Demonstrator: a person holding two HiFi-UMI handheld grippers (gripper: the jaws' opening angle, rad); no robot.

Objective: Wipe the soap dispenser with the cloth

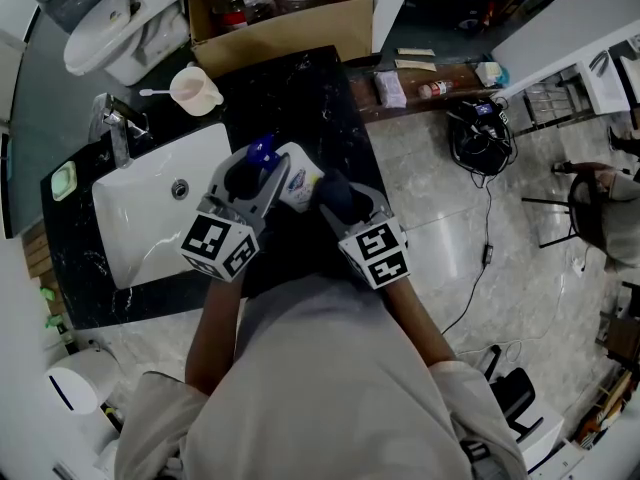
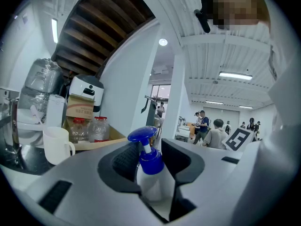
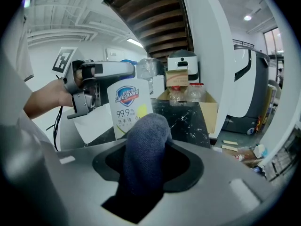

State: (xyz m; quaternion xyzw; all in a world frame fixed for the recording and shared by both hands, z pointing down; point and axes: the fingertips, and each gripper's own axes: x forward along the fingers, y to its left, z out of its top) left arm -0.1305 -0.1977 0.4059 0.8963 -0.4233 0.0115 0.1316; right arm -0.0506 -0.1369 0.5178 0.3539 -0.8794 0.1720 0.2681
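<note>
A white soap dispenser (image 1: 297, 178) with a blue pump (image 1: 262, 151) is held above the black counter, and my left gripper (image 1: 255, 180) is shut on it. In the left gripper view the soap dispenser (image 2: 153, 182) stands upright between the jaws, its blue pump (image 2: 143, 140) on top. My right gripper (image 1: 338, 200) is shut on a dark blue cloth (image 1: 334, 194), just right of the bottle. From the right gripper view the cloth (image 3: 143, 149) bulges out of the jaws and its tip meets the labelled face of the soap dispenser (image 3: 129, 105).
A white sink (image 1: 165, 213) with a chrome tap (image 1: 112, 128) lies left of the grippers in the black counter (image 1: 300, 93). A white cup (image 1: 197, 90) stands behind it, a cardboard box (image 1: 280, 23) of bottles further back. Cables (image 1: 480, 133) lie on the tiled floor to the right.
</note>
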